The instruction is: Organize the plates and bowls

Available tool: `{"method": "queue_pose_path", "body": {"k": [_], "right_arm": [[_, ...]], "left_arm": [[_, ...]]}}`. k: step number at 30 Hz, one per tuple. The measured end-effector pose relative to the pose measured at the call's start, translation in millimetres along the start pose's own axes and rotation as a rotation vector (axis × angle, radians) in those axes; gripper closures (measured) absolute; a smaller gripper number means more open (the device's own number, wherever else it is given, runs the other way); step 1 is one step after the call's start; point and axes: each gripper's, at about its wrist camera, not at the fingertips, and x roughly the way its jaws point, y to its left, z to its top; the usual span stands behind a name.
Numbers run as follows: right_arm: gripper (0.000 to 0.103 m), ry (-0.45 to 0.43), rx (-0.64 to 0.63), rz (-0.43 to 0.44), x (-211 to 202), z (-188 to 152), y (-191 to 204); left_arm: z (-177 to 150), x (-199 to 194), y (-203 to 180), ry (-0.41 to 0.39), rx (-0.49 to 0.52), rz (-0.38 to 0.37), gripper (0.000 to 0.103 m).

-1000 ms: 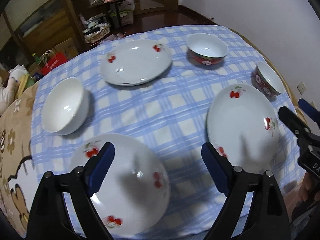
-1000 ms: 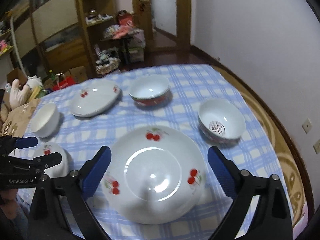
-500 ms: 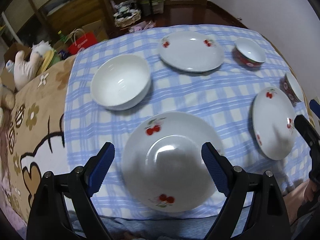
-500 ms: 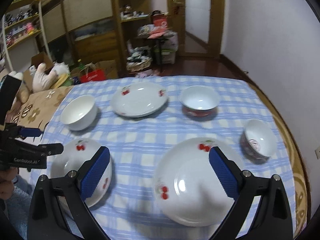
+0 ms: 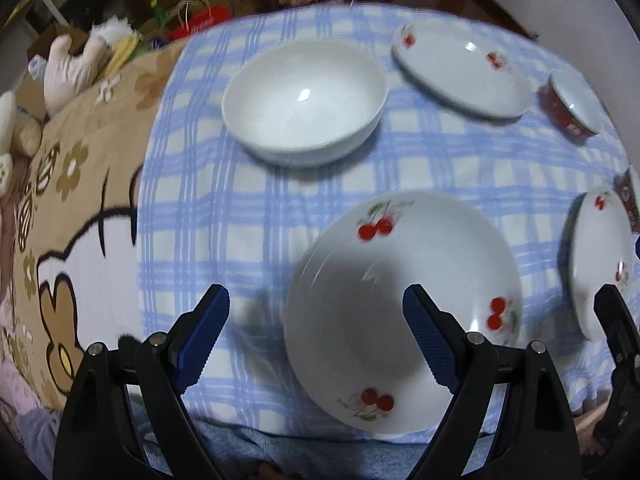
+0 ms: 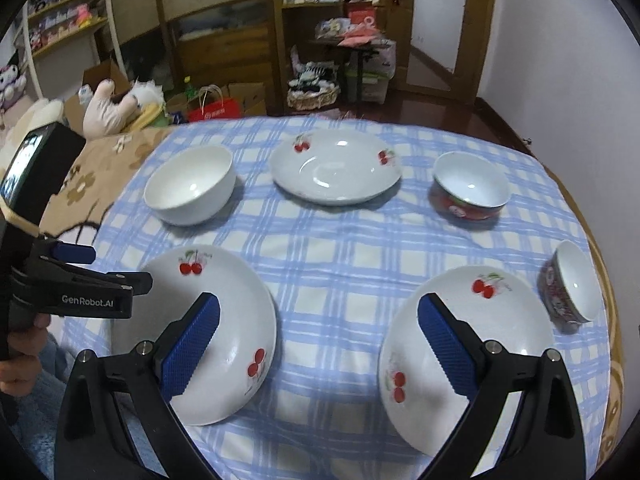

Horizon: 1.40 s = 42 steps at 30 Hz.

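Note:
Three white cherry-print plates lie on the blue checked tablecloth. The near-left plate sits just ahead of my open left gripper, slightly right of its centre. The near-right plate and the far plate lie apart. A plain white bowl stands at the far left. Two red-patterned bowls stand on the right: one at the back, one near the edge. My right gripper hovers open between the two near plates, holding nothing.
A brown cartoon blanket covers the seat left of the table. Plush toys, boxes and wooden shelves stand behind. A white wall is close on the right. A hand holds the left gripper.
The left wrist view has swung left and come closer over the near-left plate and white bowl. The right gripper has pulled back and risen, bringing both near plates into view.

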Motion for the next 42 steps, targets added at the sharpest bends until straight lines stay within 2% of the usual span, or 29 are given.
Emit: {"method": "queue_pose_path", "body": {"k": [10, 12, 14, 17, 19, 21, 22, 25, 27, 28, 29, 30, 33, 34, 39, 42], "right_arm": [[0.000, 0.082, 0.009, 0.014, 36, -18, 6], [0.001, 0.092, 0.016, 0.027, 40, -20, 6], [0.010, 0.116, 0.032, 0.057, 45, -22, 6], [0.022, 0.147, 0.048, 0.080, 51, -23, 8], [0.030, 0.162, 0.041, 0.080, 56, -24, 11], [0.030, 0.174, 0.038, 0.087, 61, -25, 13], [0.030, 0.178, 0.042, 0.091, 63, -26, 13], [0.030, 0.193, 0.059, 0.108, 69, -28, 12], [0.030, 0.201, 0.064, 0.114, 73, -31, 12], [0.036, 0.203, 0.063, 0.115, 74, -31, 12], [0.048, 0.204, 0.062, 0.115, 75, -33, 13], [0.053, 0.215, 0.061, 0.118, 77, -34, 13], [0.061, 0.232, 0.075, 0.133, 82, -37, 12], [0.068, 0.232, 0.080, 0.137, 83, -37, 11], [0.072, 0.237, 0.152, 0.212, 88, -39, 6], [0.086, 0.220, 0.129, 0.218, 86, -42, 9]], "left_arm": [[3, 33, 17, 0.123, -0.058, -0.013, 0.017], [4, 38, 19, 0.138, -0.061, -0.012, 0.025], [4, 42, 20, 0.160, -0.063, -0.028, 0.034], [3, 45, 20, 0.168, -0.064, -0.033, 0.036], [3, 46, 19, 0.164, -0.056, -0.032, 0.042], [3, 48, 18, 0.167, -0.050, -0.036, 0.051], [2, 50, 15, 0.171, -0.050, -0.036, 0.052], [0, 55, 13, 0.161, -0.066, 0.025, 0.066], [2, 60, 12, 0.167, -0.060, 0.023, 0.076], [4, 62, 11, 0.174, -0.055, 0.005, 0.079], [4, 63, 9, 0.178, -0.050, 0.000, 0.080], [5, 64, 6, 0.174, -0.036, 0.010, 0.080], [7, 65, 2, 0.168, -0.020, 0.021, 0.080], [8, 66, 1, 0.170, -0.025, 0.016, 0.080], [9, 67, 6, 0.167, -0.053, 0.019, 0.078], [12, 68, -1, 0.152, -0.035, 0.038, 0.078]]}}
